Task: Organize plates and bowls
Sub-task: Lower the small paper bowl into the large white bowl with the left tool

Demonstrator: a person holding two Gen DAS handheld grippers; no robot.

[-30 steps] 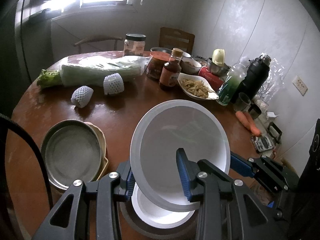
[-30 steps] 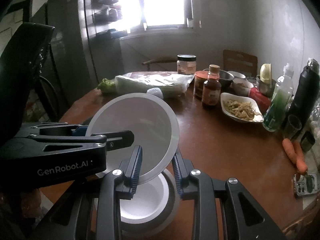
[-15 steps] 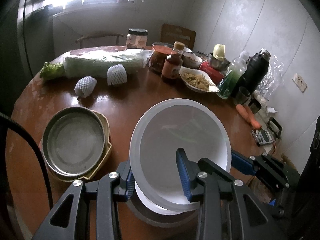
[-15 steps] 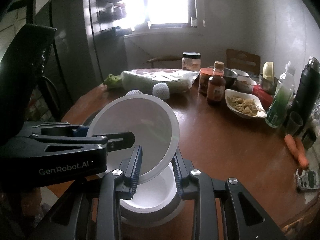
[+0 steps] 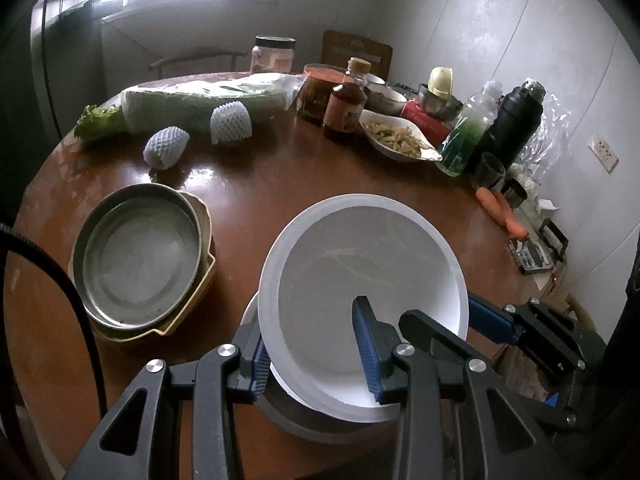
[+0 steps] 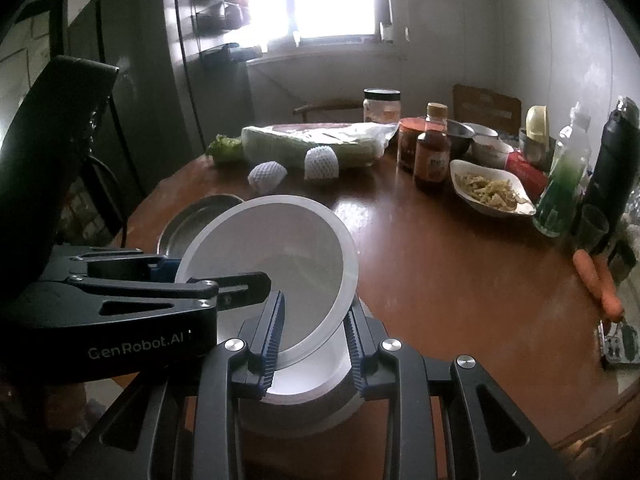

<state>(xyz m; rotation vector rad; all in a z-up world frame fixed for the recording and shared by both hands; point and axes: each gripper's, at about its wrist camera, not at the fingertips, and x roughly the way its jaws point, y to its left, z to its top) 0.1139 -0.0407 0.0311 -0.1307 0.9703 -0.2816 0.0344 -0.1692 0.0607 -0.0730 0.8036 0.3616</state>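
Observation:
Both grippers hold one white plate (image 5: 360, 272), tilted, just above a white bowl (image 5: 332, 412) nested in a grey bowl (image 5: 312, 428) at the table's near edge. My left gripper (image 5: 314, 360) is shut on the plate's near rim. My right gripper (image 6: 314, 340) is shut on the plate's (image 6: 268, 264) rim; it also shows in the left wrist view (image 5: 500, 324). A metal plate (image 5: 140, 256) sits in a yellow dish (image 5: 200, 280) at the left.
The round brown table (image 5: 280, 184) carries a wrapped cabbage (image 5: 204, 100), two foam-netted fruits (image 5: 166, 148), jars, a sauce bottle (image 5: 345, 104), a dish of food (image 5: 396, 138), a green bottle, a black flask (image 5: 516, 120), carrots (image 5: 502, 212) and a small scale.
The white plate has come down and tilted flatter, closer over the nested bowls. Both grippers moved with it and keep their hold.

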